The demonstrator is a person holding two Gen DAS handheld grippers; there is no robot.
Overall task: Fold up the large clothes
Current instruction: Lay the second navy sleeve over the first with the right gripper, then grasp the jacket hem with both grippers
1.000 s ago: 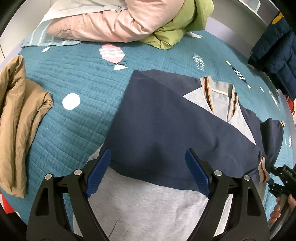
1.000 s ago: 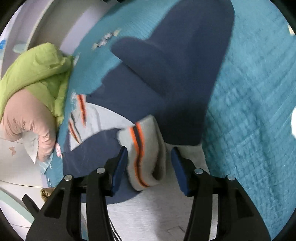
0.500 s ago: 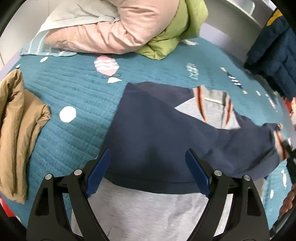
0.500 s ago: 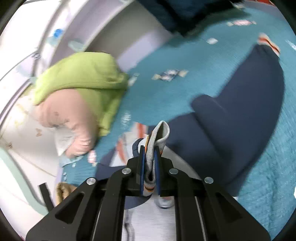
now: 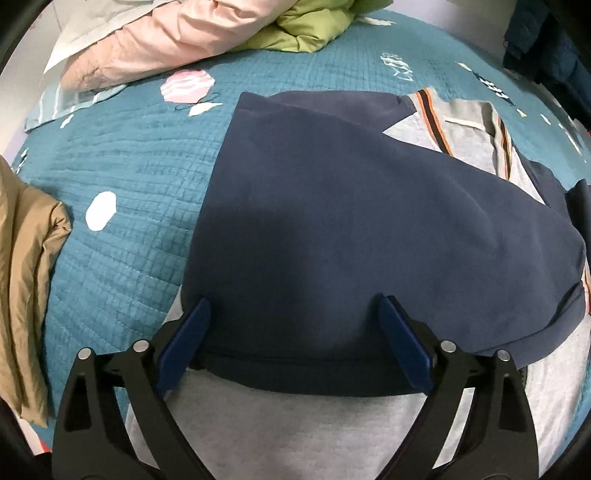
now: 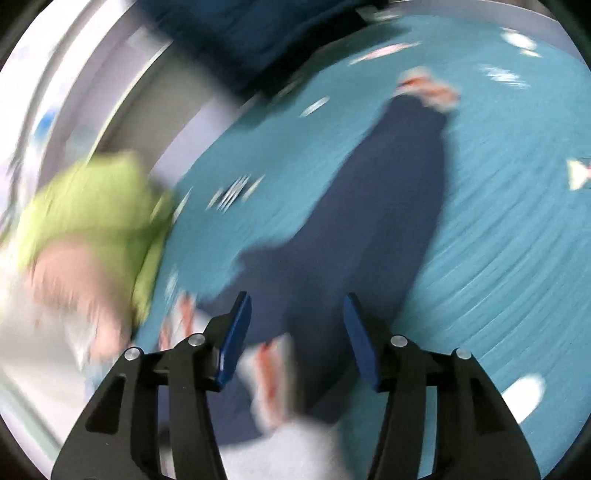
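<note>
The fold looks only partly done. On the teal bedspread [image 5: 122,184] the navy and grey sweatshirt [image 5: 369,229] lies flat near the middle of the bed. One navy sleeve [image 5: 461,251] is laid across its chest, and its striped cuff [image 6: 273,373] sits on the grey body. The other sleeve [image 6: 388,206] stretches out flat toward the bed's far edge, so I judge it is yet to be brought in, and the body is yet to be folded over.

Counting from left to right: one tan garment [image 5: 26,277] at the left edge, one pink padded jacket [image 5: 159,40] and one green one [image 5: 310,26] at the far edge, the one sweatshirt, and one dark blue jacket [image 5: 546,48] at the far right corner.

The left gripper [image 5: 293,345] hangs over the folded sleeve's hem with its jaws opening wide, cloth below them but nothing pinched. The right gripper [image 6: 297,339] is blurred; its jaws are opening, the cuff lying beneath and free of the pads.
</note>
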